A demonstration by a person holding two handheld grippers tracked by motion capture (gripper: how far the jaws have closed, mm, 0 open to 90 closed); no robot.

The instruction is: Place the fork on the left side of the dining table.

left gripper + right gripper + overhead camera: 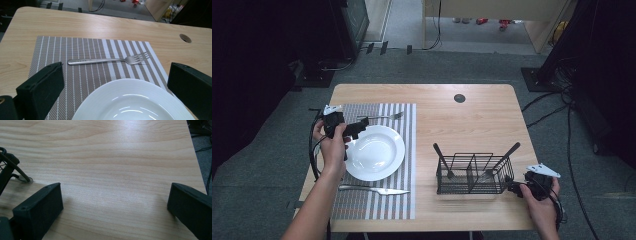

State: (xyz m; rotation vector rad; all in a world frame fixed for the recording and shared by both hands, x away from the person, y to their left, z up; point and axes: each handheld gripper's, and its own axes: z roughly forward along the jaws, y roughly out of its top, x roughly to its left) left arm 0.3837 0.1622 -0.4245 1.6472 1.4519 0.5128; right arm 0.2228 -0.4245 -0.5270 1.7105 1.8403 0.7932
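One light wooden table [482,110] carries one grey-and-white striped woven placemat [404,200]. On the placemat there is one round white plate [377,152], one silver metal fork [382,117] and one silver metal knife [372,189]. One black wire cutlery basket [472,175] holds two black-handled utensils [441,157]. Two black two-jaw grippers [354,129] are in the hands.

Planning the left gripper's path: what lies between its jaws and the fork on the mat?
Just striped placemat between the open left gripper and the fork; the white plate's rim sits nearer, under the jaws. This shows in the left gripper view.
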